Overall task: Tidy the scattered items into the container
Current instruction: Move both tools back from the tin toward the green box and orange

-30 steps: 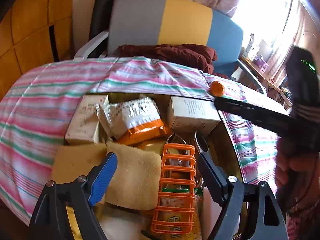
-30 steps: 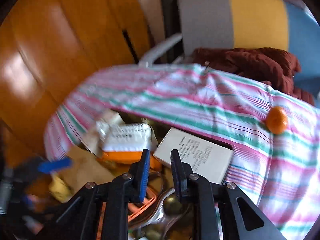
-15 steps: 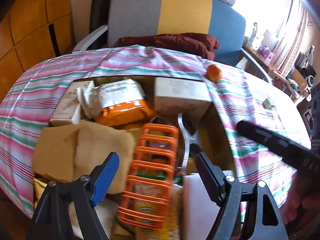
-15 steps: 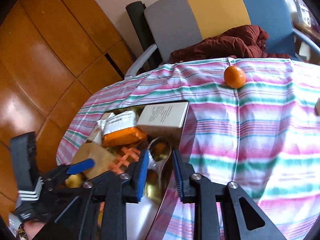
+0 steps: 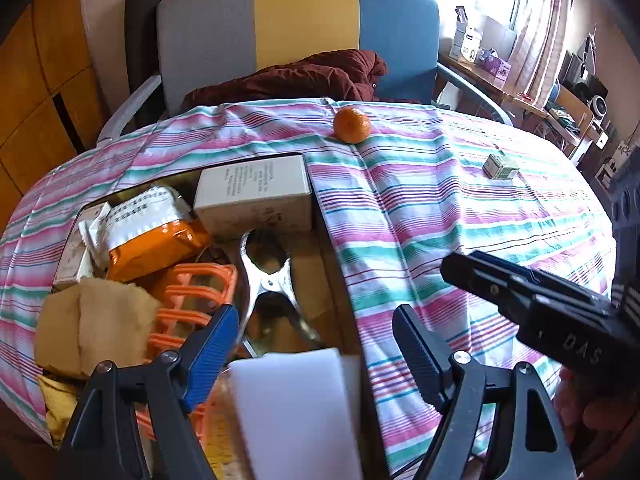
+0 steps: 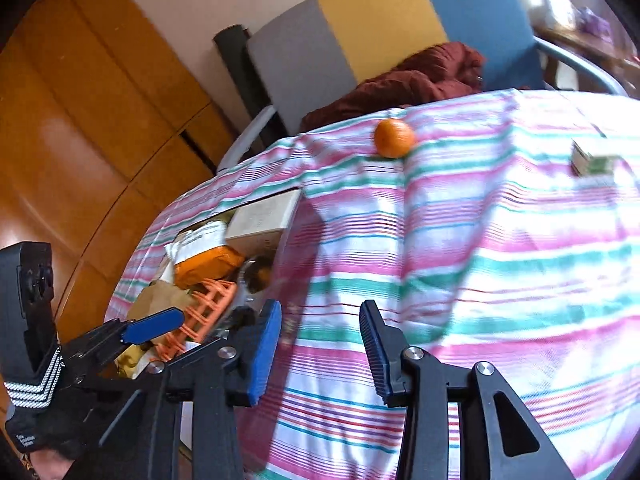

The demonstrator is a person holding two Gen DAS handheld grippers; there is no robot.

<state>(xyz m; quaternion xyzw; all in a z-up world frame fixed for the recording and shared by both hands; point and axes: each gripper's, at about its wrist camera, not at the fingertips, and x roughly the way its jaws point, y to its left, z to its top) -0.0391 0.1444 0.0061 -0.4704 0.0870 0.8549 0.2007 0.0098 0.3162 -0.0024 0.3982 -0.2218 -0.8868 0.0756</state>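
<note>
On the left-wrist view, the container (image 5: 332, 276) sits at the left of the striped tablecloth (image 5: 440, 216) and is already well filled: a white box (image 5: 256, 192), an orange snack packet (image 5: 152, 236), a tan cloth (image 5: 96, 328), an orange plastic rack (image 5: 192, 300), a metal clamp (image 5: 268, 280) and a white block (image 5: 296, 408) all lie inside it. Two items remain outside on the cloth: an orange fruit (image 5: 351, 125) near the far edge and a small box (image 5: 500, 166) further right, both well apart from the container. The left gripper (image 5: 316, 344) hangs over the near end of the container with its jaws wide apart and nothing between them. The right gripper (image 5: 452, 268) enters from the right edge; its jaw state cannot be told from this view. On the right-wrist view, the right gripper (image 6: 320, 344) points over bare cloth just beside the container's (image 6: 288, 248) right wall; its jaws have just been opening and stand parted with nothing between them. The orange fruit (image 6: 394, 138) and the small box (image 6: 592, 158) lie ahead, untouched. Judgement: most of the task is done; two items are left, and the fruit appears the likelier next target for the right gripper
</note>
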